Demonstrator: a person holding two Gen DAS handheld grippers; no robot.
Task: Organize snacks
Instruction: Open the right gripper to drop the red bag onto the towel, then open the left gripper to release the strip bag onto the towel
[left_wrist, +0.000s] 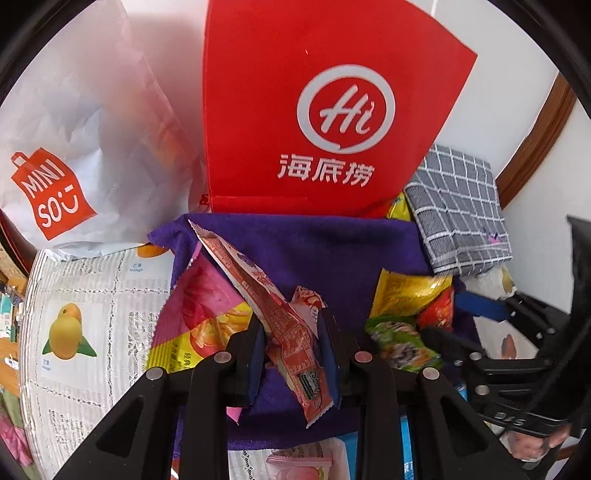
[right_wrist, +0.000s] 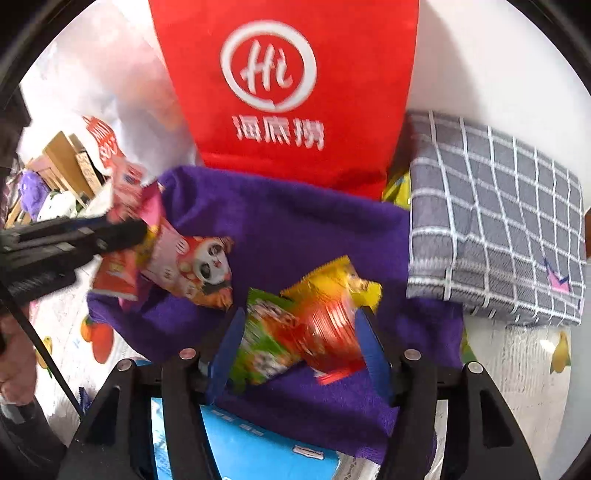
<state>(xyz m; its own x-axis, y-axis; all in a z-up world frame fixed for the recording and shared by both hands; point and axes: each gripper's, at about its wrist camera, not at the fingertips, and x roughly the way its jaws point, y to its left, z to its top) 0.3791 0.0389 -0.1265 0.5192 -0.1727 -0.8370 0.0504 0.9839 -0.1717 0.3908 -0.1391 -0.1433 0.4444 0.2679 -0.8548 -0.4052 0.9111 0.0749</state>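
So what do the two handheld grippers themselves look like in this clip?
Both match: the left gripper and right gripper have glossy black plastic linkage arms with round silver pivot pins, ending in flat blue finger pads. A thin black cable crosses the lower left of the right wrist view. The hand beside it is bare, with no sleeve visible.

Right wrist view is motion-blurred: print on green packet (right_wrist: 264, 343) & red-yellow packet (right_wrist: 328, 314) unreadable. Red bag (right_wrist: 288, 85) top cut off by pic edge. Purple towel (right_wrist: 295, 229) hides bag's base. Yellow packet (right_wrist: 397, 188) mostly hidden btwn bag & checked cloth (right_wrist: 495, 221).
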